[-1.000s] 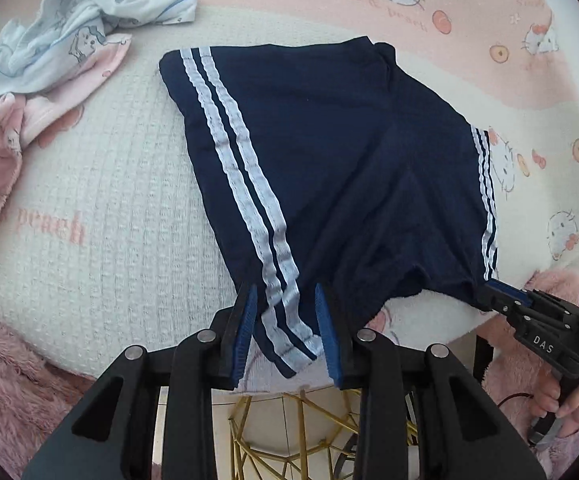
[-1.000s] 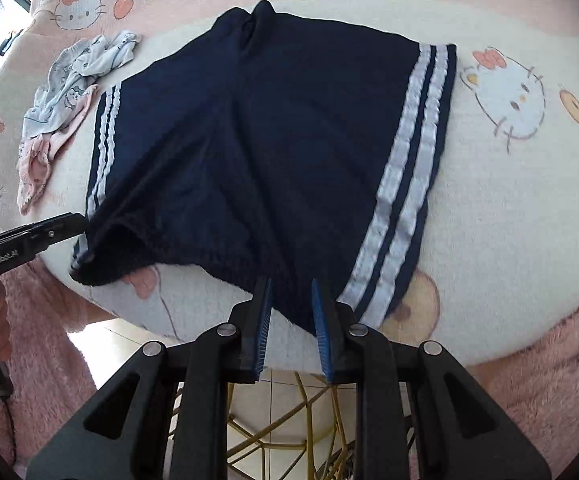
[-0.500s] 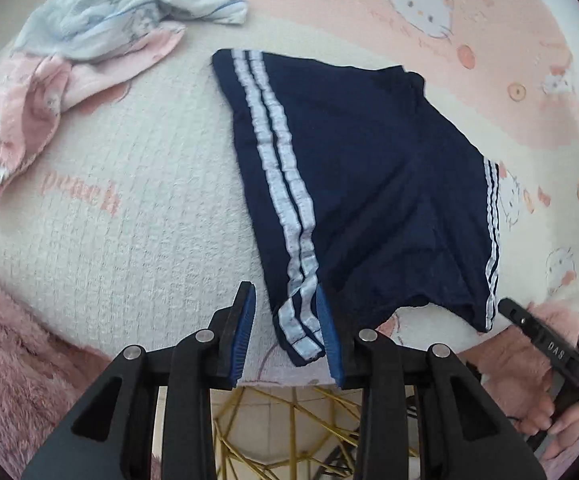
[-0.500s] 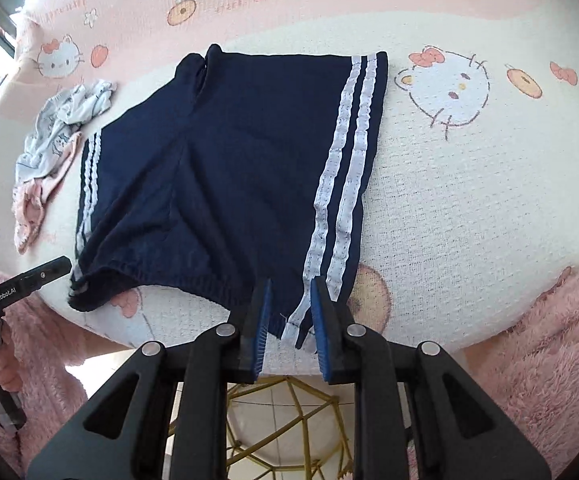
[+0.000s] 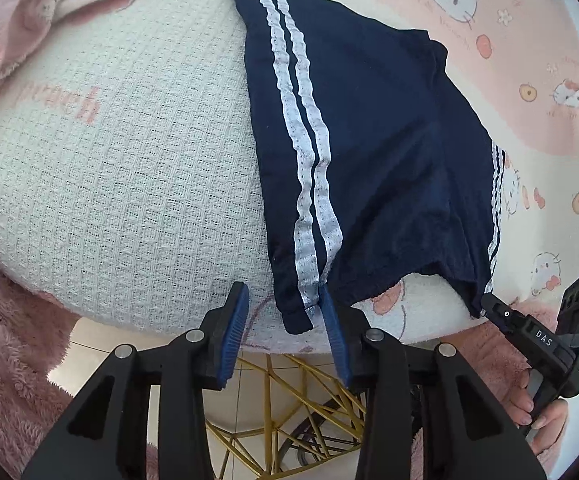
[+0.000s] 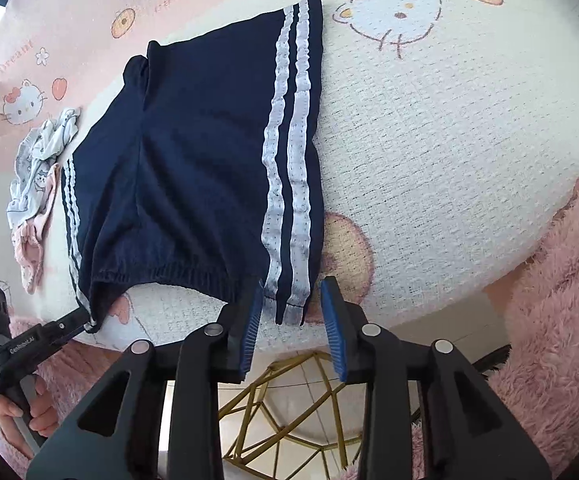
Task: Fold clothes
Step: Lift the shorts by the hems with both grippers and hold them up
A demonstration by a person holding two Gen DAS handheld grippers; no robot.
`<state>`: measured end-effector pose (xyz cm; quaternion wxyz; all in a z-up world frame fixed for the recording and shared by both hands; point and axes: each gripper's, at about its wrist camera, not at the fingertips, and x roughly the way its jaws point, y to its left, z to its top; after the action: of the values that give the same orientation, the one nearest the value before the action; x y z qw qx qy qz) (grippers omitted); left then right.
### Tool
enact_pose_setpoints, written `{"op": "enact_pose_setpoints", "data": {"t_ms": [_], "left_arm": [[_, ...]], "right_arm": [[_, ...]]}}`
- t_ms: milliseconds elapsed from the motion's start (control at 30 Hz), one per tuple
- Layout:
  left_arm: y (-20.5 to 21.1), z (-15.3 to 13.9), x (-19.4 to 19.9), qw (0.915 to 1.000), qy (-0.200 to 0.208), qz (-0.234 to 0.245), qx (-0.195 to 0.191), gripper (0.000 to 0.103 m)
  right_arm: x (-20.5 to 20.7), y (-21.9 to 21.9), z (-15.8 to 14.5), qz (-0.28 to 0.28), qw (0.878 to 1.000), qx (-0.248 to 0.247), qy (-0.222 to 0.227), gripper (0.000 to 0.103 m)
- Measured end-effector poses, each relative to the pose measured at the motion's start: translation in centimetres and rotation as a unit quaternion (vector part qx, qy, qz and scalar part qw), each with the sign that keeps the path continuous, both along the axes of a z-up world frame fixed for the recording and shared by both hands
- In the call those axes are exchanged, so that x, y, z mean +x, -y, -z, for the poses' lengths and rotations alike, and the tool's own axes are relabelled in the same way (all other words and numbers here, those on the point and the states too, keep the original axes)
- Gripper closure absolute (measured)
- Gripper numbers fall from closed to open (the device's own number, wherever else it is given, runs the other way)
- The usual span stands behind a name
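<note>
While both hand-held grippers (image 5: 283,322) (image 6: 291,320) gape at the shorts' (image 5: 369,140) waistband corners, only right view shows crumpled clothes (image 6: 39,168).

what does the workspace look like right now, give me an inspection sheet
surface: round table under a Hello Kitty cloth, cream waffle weave with a pink border.
job's things: navy shorts with white side stripes, spread flat, waistband at the near edge.
clutter: crumpled pale clothes, white and pink, left of the shorts and apart from them.
grippers: left tool open, one waistband corner between its fingers; right tool open, the other corner between its fingers. Neither is clamped.
cables: dark cable under the table.
surroundings: pink fluffy fabric at the table edge, gold wire frame and tiled floor below.
</note>
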<state>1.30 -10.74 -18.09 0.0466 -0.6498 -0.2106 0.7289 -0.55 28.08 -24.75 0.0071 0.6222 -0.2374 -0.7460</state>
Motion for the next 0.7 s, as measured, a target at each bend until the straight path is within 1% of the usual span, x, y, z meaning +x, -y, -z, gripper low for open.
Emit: {"op": "enact_pose_setpoints", "data": {"t_ms": [33,67,100,167,233,300,367,400,433,467,500,567,633,700], "left_arm": [[-0.2,-0.1,0.1,1.0000,-0.003,0.004,-0.001,0.064],[-0.4,-0.2,0.1,0.9999,-0.005,0.008,-0.003,0.064],[-0.6,-0.3,0.2,0.9999,-0.008,0.012,-0.003,0.065],[-1.1,-0.4,0.3,0.9997,-0.010,0.019,0.006,0.069],[-1.4,-0.4,0.5,0.9997,-0.010,0.024,0.002,0.069],[-1.6,0.1,0.4,0.9996,-0.004,0.029,0.003,0.069],[-2.0,0.0,0.5,0.9989,-0.009,0.043,-0.017,0.069],[-2.3,-0.1,0.5,0.9983,-0.011,0.050,-0.027,0.070],[-2.6,-0.2,0.6,0.9974,-0.017,0.056,-0.043,0.075],[-2.6,-0.5,0.7,0.9960,-0.023,0.066,-0.056,0.085],[-2.6,-0.8,0.7,0.9944,-0.030,0.075,-0.069,0.089],[-2.6,-2.2,0.9,0.9910,-0.051,0.089,-0.086,0.090],[-2.5,-3.6,1.3,0.9871,-0.068,0.104,-0.101,0.090],[-2.0,-4.3,1.4,0.9870,-0.067,0.107,-0.100,0.090]], "right_arm": [[-0.1,0.0,0.5,0.000,1.000,-0.019,0.008,0.071],[-0.2,-0.2,0.8,-0.001,1.000,-0.026,0.011,0.070],[-0.2,-0.3,0.7,-0.003,1.000,-0.025,0.007,0.070],[0.0,0.2,0.2,-0.012,1.000,-0.023,-0.004,0.074],[0.1,0.6,-0.1,-0.020,1.000,-0.021,-0.011,0.076],[0.2,0.7,0.0,-0.024,0.999,-0.019,-0.008,0.075],[-0.1,1.1,0.6,-0.030,0.999,-0.013,0.004,0.075],[-0.4,1.5,0.7,-0.035,0.999,-0.003,0.002,0.076],[-0.6,1.8,0.5,-0.043,0.999,0.012,-0.003,0.080],[-0.7,2.1,0.1,-0.046,0.998,0.037,-0.012,0.095],[-0.6,2.3,-0.5,-0.047,0.997,0.060,-0.025,0.095],[-0.4,2.6,-1.8,-0.051,0.994,0.088,-0.047,0.095],[0.2,3.0,-2.9,-0.063,0.991,0.102,-0.061,0.095],[0.7,3.2,-3.3,-0.071,0.990,0.106,-0.065,0.095]]}}
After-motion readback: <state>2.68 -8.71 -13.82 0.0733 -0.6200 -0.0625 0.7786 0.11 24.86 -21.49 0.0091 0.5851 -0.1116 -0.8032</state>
